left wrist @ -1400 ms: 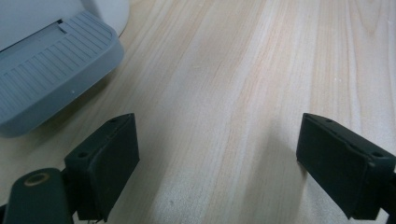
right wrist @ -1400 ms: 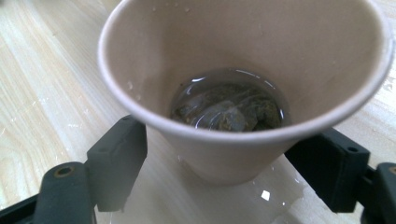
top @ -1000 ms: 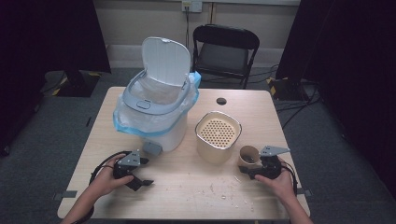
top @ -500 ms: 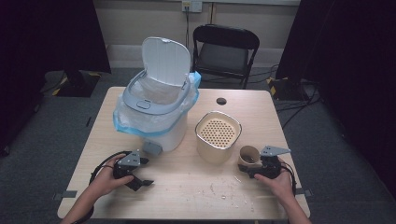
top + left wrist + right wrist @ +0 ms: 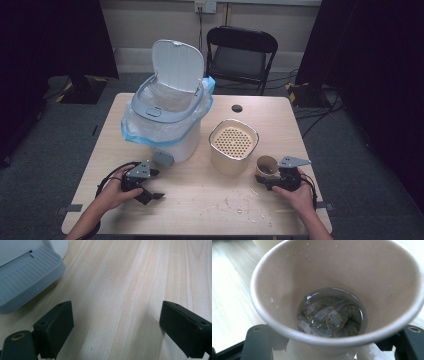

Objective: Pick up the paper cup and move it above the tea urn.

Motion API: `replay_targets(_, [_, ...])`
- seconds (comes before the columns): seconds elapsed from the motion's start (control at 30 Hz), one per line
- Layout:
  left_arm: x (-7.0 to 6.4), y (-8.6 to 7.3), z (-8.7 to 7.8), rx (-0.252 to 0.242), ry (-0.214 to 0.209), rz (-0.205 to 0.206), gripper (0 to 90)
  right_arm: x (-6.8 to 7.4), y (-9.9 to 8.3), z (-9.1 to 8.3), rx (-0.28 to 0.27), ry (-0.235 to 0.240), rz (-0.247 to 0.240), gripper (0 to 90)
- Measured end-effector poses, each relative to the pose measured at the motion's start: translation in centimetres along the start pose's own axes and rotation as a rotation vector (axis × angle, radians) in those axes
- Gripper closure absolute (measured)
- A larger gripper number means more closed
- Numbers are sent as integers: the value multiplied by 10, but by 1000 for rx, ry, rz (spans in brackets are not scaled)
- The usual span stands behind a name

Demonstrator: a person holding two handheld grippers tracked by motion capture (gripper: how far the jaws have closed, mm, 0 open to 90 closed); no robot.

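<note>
- The left gripper (image 5: 150,192) rests on the table (image 5: 200,210) at the near left, jaws spread wide with only bare wood between them; the grey pedal (image 5: 25,285) of the bin sits just beside it.
- The white bin (image 5: 167,120), lined with a blue-edged bag, stands at the back left with its lid (image 5: 177,65) tipped up and open.
- A cream strainer container (image 5: 233,145) with a perforated top stands near the middle, between the bin and the cup.
- The right gripper (image 5: 274,179) clasps the paper cup (image 5: 337,290) low on its wall, at the near right of the table; a wet tea bag (image 5: 329,317) lies in a little liquid at the bottom.
- Judging by this, the step in hand is gripping the cup; the next move likely calls for lifting it level, then tipping it over the strainer or bin without crushing the thin wall.
- Crumbs (image 5: 240,202) dot the table near the front edge.
</note>
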State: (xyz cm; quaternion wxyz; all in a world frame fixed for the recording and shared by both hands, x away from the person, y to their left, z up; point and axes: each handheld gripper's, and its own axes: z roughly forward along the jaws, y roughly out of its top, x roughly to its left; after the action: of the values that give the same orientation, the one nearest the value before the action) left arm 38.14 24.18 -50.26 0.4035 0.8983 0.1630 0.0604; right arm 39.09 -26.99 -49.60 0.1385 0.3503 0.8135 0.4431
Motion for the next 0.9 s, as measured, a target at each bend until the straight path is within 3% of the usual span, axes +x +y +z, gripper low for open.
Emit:
replay_targets(0.27, [0, 0, 0, 2, -2, 2, 110, -4, 2, -5, 11, -15, -7, 302])
replay_targets(0.9, [0, 0, 0, 2, 0, 2, 109, -24, 38, -4, 15, -78, -24, 307])
